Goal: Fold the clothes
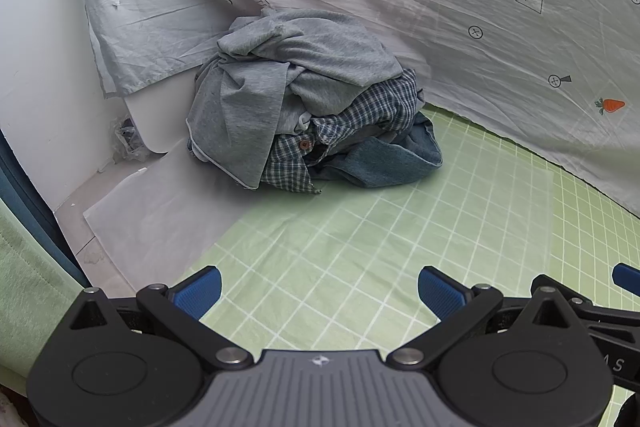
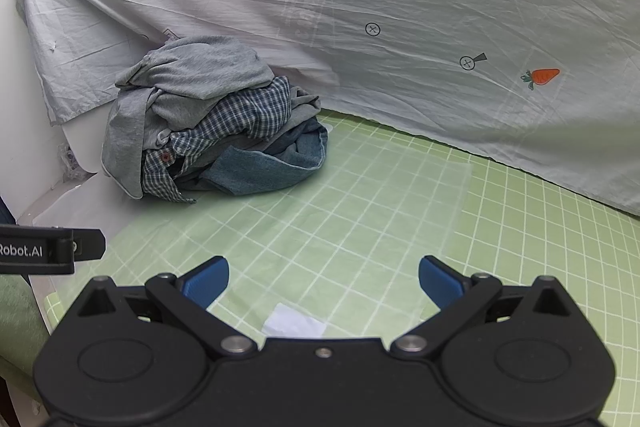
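Note:
A heap of crumpled clothes lies at the back left of the green checked cloth (image 1: 400, 247) (image 2: 400, 227). On top is a grey garment (image 1: 280, 67) (image 2: 192, 75), under it a blue-and-white plaid shirt (image 1: 372, 103) (image 2: 248, 111), and at the bottom a blue denim piece (image 1: 392, 163) (image 2: 260, 171). My left gripper (image 1: 320, 291) stands open over the cloth, well short of the heap, nothing between its blue pads (image 1: 200, 291). My right gripper (image 2: 323, 281) is open too, beside it, with nothing held. Part of the left gripper (image 2: 52, 251) shows at the left edge of the right wrist view.
A grey sheet printed with carrots and arrows (image 1: 440, 7) (image 2: 400, 27) hangs behind the heap as a backdrop. A white board (image 1: 160, 211) lies left of the green cloth, and a white wall (image 1: 36, 67) closes the left side. A small white patch (image 2: 294, 323) sits near my right gripper.

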The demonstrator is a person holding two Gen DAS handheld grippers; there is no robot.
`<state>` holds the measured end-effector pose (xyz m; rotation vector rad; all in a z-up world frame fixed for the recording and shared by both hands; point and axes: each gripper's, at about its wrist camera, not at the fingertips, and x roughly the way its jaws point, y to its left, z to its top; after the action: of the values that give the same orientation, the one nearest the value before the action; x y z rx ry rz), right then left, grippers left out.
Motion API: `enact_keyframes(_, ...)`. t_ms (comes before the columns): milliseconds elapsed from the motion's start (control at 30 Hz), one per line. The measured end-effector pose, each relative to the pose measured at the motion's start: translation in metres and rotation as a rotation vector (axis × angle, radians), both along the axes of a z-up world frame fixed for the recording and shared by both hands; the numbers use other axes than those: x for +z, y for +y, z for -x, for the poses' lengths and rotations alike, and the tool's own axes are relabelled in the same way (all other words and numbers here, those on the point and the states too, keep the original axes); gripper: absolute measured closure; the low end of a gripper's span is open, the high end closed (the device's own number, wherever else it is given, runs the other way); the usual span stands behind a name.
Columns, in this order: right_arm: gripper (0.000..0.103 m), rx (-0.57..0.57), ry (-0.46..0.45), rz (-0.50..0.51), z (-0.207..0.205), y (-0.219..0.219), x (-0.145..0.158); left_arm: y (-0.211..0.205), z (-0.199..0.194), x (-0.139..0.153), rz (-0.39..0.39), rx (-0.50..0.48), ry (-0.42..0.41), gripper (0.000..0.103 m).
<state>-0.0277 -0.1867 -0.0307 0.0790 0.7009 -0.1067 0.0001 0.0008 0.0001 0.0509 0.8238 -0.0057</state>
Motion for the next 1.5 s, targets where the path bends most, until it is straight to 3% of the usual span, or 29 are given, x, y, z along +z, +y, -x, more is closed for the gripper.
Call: enact_keyframes(1500,0.001,-0.001,-0.001,0.003,0.0021,0.0045,0.0006,-0.0027,0.0073,0.0048,0.017,-0.005,0.003,0.0)
